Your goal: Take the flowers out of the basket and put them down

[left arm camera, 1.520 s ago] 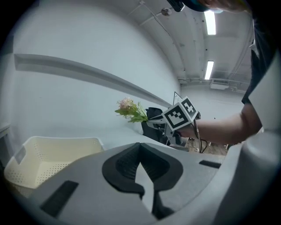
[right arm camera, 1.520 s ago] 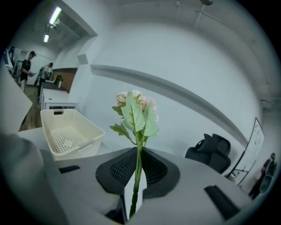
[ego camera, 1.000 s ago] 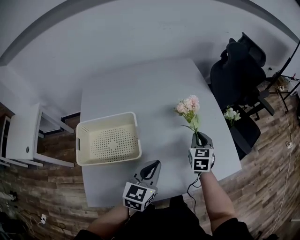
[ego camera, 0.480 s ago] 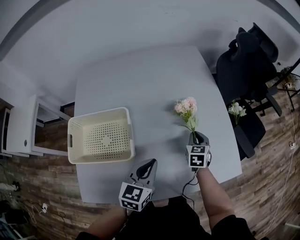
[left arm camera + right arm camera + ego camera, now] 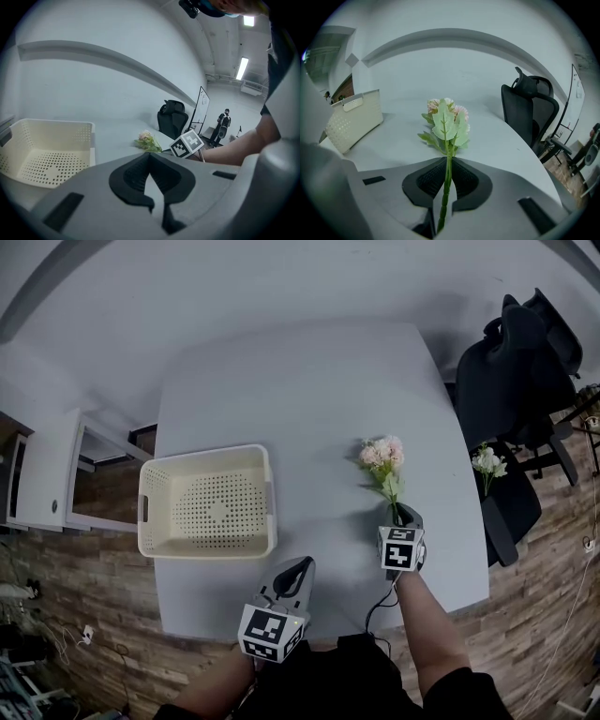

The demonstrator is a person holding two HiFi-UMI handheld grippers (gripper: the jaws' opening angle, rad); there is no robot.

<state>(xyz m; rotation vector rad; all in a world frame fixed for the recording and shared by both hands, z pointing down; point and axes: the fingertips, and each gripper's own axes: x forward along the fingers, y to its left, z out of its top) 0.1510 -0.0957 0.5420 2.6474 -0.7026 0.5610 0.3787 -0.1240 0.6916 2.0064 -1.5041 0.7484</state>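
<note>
My right gripper (image 5: 401, 517) is shut on the green stem of a pink flower sprig (image 5: 382, 457) over the right part of the grey table (image 5: 309, 390). In the right gripper view the stem runs between the jaws (image 5: 447, 165) and the blooms and leaves (image 5: 447, 116) point away over the tabletop. The cream perforated basket (image 5: 208, 512) stands at the left with nothing in it; its wall also shows in the left gripper view (image 5: 47, 136). My left gripper (image 5: 294, 574) is shut on nothing near the table's front edge, right of the basket.
A white flower sprig (image 5: 487, 463) rests at the black office chair (image 5: 511, 381) beyond the table's right edge. A white cabinet (image 5: 47, 474) stands left of the table. A person (image 5: 223, 123) stands far off in the room.
The head view has shifted a little. My right gripper still holds the pink flower at about the same spot over the table; the left gripper and the basket stay put.
</note>
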